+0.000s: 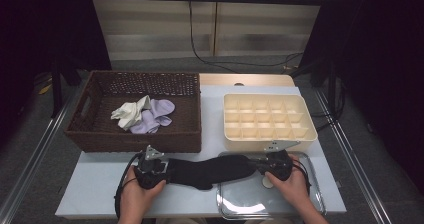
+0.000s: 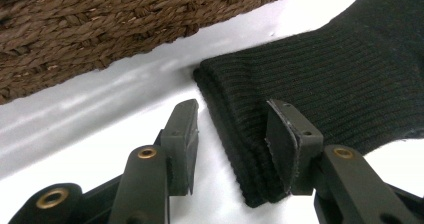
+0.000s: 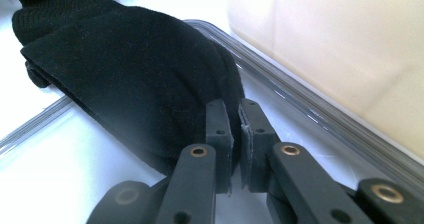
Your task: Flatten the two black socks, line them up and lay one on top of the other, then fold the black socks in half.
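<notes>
Right gripper (image 3: 235, 134) clamps the black sock's (image 1: 210, 170) toe; left gripper (image 2: 232, 139), jaws apart, straddles the cuff — next, close and fold.

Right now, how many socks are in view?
3. A black sock lies on the table between the two grippers, a white sock and a lilac sock sit in the wicker basket. More may be hidden underneath.

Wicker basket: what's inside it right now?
In the wicker basket lie a white sock and a lilac sock, touching, near the middle. The floor under them and behind the near wall is hidden.
</notes>
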`<action>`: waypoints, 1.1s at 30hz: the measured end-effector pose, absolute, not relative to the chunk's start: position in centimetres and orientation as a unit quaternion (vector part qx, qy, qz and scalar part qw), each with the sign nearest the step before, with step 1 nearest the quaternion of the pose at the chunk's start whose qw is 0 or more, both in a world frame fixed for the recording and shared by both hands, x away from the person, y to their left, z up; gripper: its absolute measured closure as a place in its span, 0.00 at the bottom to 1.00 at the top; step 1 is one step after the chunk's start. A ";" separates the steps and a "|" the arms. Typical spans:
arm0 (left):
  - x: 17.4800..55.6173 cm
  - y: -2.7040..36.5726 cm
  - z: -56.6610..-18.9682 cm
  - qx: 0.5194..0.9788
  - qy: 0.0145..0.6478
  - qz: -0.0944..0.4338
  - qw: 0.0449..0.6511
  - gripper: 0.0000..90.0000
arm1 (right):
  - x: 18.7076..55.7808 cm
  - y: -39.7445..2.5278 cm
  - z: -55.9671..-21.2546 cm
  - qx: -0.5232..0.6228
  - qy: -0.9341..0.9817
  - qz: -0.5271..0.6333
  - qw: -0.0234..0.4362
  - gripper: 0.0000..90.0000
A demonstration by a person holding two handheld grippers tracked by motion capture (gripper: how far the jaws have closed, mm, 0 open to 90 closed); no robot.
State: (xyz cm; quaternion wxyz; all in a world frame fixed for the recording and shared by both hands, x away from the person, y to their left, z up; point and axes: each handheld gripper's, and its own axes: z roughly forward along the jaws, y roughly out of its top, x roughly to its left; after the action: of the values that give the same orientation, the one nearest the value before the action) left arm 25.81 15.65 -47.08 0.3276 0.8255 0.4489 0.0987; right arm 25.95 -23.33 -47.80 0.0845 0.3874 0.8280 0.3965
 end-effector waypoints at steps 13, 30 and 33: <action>25.7 15.5 -47.2 0.841 0.411 0.099 0.338 0.79 | 25.9 -23.4 -47.9 0.391 0.825 0.399 0.084 0.92; 27.1 15.7 -45.8 0.825 0.458 0.032 0.330 0.91 | 25.9 -23.6 -48.0 0.397 0.819 0.406 0.078 0.87; 27.2 16.2 -45.4 0.819 0.459 0.018 0.344 0.91 | 25.9 -23.5 -48.0 0.396 0.819 0.407 0.076 0.85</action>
State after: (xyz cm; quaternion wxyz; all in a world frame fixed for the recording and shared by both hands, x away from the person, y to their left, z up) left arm 27.22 16.22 -45.37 0.3437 0.8193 0.4586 0.0180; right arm 25.91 -23.51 -47.99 0.0764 0.3965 0.8194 0.4068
